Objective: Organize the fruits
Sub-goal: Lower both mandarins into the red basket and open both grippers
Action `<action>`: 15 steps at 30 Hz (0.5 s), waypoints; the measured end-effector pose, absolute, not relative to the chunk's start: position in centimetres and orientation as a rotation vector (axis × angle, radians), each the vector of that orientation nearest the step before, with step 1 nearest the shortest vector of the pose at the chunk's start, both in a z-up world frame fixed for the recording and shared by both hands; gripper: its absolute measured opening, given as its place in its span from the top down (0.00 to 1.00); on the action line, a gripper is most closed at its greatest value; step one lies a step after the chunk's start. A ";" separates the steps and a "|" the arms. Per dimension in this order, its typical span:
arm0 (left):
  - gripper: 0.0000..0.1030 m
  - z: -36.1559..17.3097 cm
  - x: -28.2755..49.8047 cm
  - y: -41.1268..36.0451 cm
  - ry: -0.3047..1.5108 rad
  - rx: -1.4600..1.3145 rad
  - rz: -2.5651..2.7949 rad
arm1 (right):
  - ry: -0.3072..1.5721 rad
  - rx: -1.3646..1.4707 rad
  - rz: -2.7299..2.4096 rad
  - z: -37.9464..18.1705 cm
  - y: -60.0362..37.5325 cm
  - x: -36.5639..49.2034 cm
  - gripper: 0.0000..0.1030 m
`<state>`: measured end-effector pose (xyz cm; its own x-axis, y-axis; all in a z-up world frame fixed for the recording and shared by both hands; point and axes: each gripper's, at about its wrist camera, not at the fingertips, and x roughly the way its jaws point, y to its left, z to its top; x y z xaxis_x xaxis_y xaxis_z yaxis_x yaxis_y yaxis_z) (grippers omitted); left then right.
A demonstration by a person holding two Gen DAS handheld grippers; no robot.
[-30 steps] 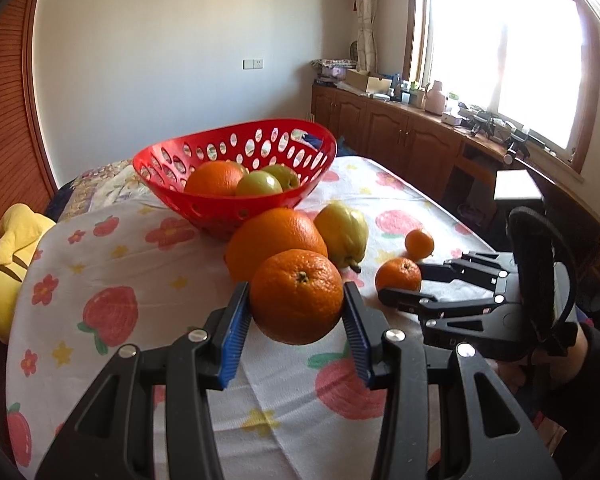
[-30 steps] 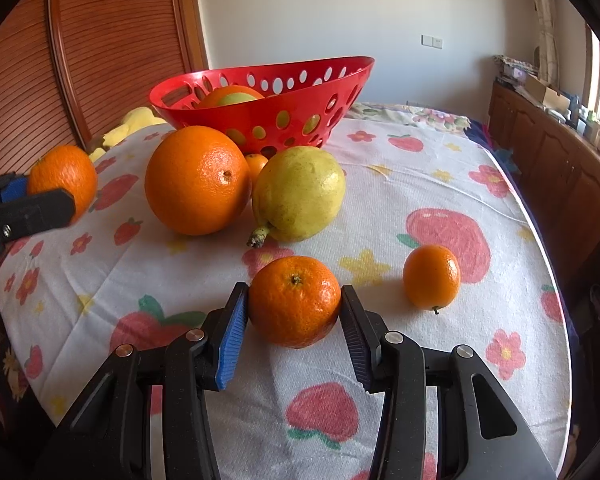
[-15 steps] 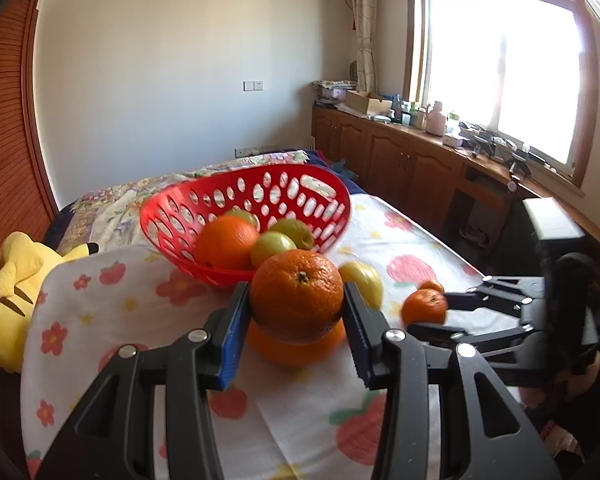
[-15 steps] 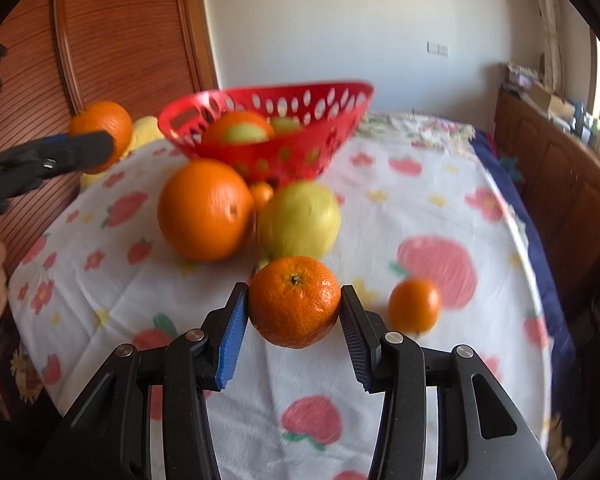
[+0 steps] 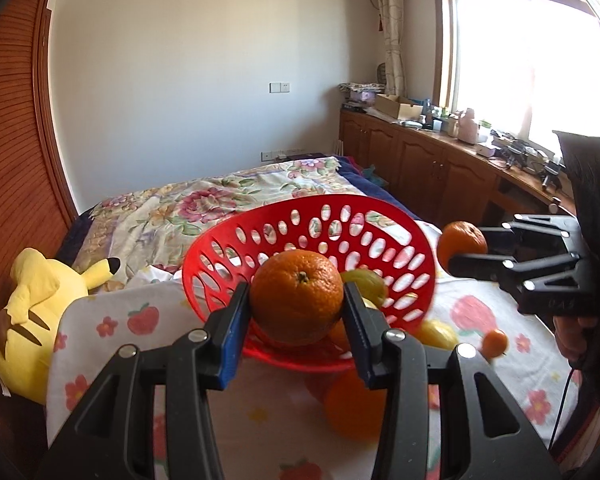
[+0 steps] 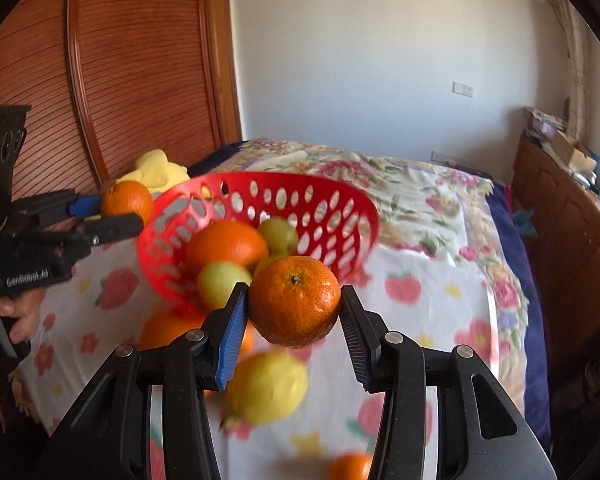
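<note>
Two tools each clench a fruit above the table (image 5: 496, 332). At twelve o'clock from both stands the red basket (image 5: 404, 240), fruit inside. The left tool (image 5: 296, 312) pinches an orange (image 5: 296, 294) between its blue pads, in front of the basket. The right tool (image 6: 294, 312) grips a tangerine (image 6: 294, 300) likewise; a lemon (image 6: 266, 386) lies below at six o'clock.

fruit (image 6: 226, 246) in basket (image 6: 340, 200), basket on table (image 6: 432, 280)

both oranges lifted off table — left gripper (image 5: 296, 306), right gripper (image 6: 294, 307) now at basket (image 5: 404, 236)
</note>
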<state>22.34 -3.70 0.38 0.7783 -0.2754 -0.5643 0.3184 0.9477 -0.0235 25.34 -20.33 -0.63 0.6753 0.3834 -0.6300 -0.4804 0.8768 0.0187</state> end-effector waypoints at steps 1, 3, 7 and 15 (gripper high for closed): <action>0.57 0.3 22.9 -3.7 0.599 0.073 -0.315 | 0.679 -0.154 0.493 -0.7 -20.0 26.3 0.55; 0.57 0.1 24.1 -3.6 0.606 0.060 -0.317 | 0.692 -0.162 0.504 -0.9 -19.2 28.3 0.55; 0.57 -0.3 25.8 -3.4 0.620 0.059 -0.311 | 0.713 -0.181 0.521 -1.5 -17.7 31.2 0.55; 0.57 -0.8 28.2 -2.6 0.636 0.059 -0.298 | 0.758 -0.211 0.529 -3.2 -16.0 34.7 0.55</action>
<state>28.23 -2.56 -0.76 0.7633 -0.2558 -0.5932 0.2918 0.9558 -0.0367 34.73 -16.02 -3.16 0.6041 0.3794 -0.7009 -0.5275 0.8495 0.0051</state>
